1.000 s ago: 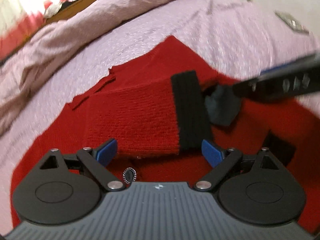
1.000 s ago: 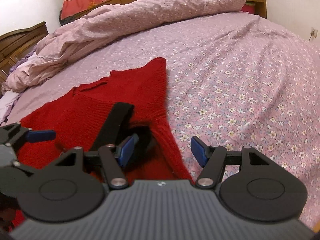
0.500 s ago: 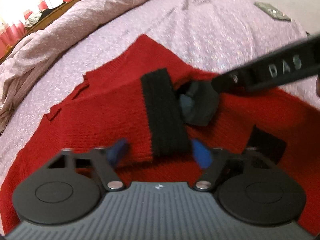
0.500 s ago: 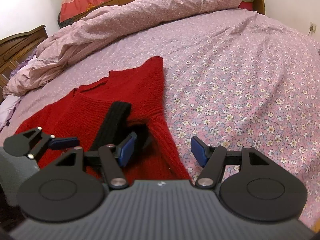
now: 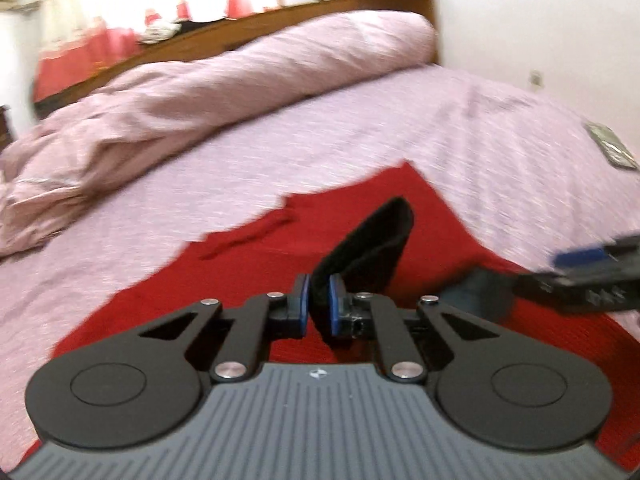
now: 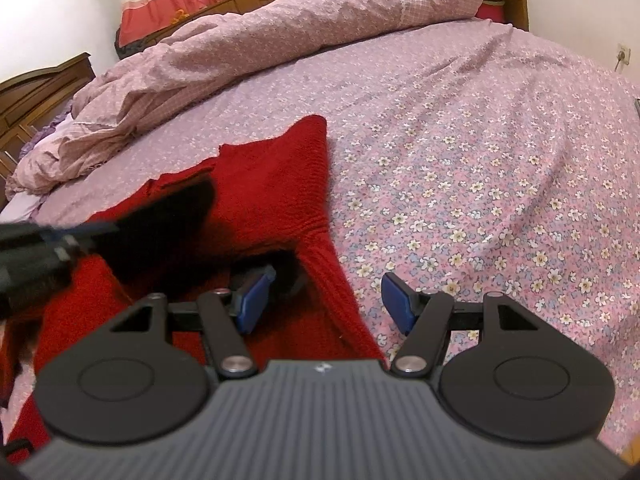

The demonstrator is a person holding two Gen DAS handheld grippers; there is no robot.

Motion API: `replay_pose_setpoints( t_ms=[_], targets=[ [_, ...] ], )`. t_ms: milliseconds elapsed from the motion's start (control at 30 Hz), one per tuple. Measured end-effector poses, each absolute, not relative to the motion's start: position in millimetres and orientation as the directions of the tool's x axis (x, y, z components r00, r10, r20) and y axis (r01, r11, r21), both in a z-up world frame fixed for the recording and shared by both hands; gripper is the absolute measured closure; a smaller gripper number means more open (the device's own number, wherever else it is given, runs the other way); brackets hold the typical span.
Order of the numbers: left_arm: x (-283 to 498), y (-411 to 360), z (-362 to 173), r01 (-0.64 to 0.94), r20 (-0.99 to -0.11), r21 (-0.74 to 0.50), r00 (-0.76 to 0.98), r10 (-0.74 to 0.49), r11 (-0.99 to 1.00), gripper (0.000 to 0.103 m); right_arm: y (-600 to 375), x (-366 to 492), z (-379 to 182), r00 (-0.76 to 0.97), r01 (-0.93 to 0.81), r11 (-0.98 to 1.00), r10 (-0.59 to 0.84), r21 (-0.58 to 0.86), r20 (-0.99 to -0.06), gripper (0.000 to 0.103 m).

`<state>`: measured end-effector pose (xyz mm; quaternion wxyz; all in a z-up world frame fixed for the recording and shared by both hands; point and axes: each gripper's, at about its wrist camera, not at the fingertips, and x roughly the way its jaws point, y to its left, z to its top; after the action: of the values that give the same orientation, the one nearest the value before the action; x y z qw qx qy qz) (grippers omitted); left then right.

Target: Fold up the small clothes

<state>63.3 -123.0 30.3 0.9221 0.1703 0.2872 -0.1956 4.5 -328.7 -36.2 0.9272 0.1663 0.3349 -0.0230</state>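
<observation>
Bedroom, wide bed [image 6: 460, 128] under a floral pink sheet, rumpled duvet [image 6: 280, 28] along the far side. Red sweater [image 6: 276, 184] lies spread on the near part of the bed. Your left tool [image 5: 319, 307] is pressed together, pinching the black cuff [image 5: 372, 240] of a sleeve, cuff raised off the sweater body. Your right tool [image 6: 326, 300] hangs spread, nothing between its pads, over the sweater's right edge. Step in hand looks like a sleeve fold. Next: carry the cuff across the body, lay it flat, then let go.
</observation>
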Motion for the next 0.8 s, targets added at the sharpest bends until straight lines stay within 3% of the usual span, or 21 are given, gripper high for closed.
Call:
replay_pose_setpoints(
  t_ms=[600,800],
  targets=[
    [117.6,24.5,10.7,-0.017,-0.617,0.250,0.768,0.173,0.968,0.090,-307.8,10.1,-33.2,0.765,0.106,0.957,0.094,0.269,-0.637,0.038],
    [117.6,51.6,11.1,-0.018,-0.657,0.185,0.741,0.137,0.983,0.086,-299.8,13.6,-31.9,0.756,0.089,0.967,0.091,0.239,-0.649,0.038]
  ],
)
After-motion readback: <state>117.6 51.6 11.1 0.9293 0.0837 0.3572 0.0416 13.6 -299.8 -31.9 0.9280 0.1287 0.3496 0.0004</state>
